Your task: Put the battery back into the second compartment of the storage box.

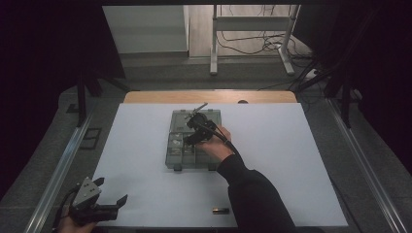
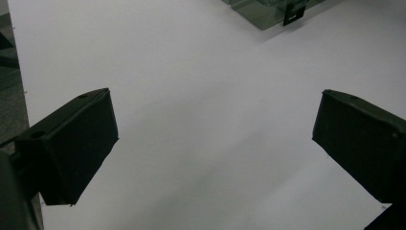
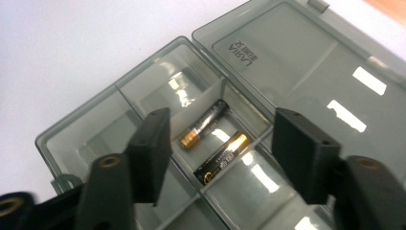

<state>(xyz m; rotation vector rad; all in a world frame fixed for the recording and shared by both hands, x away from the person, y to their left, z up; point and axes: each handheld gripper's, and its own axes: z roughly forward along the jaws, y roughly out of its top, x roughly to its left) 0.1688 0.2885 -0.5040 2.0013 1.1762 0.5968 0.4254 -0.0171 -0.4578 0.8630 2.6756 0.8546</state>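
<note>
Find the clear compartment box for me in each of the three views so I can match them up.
High view: the compartment box sits mid-table on the white sheet, under the right gripper.
Left gripper view: just its corner with a black latch, at the top edge.
Right gripper view: the box lies open across the picture, two batteries in a middle compartment.
Shared landmark: the white sheet under the box.
</note>
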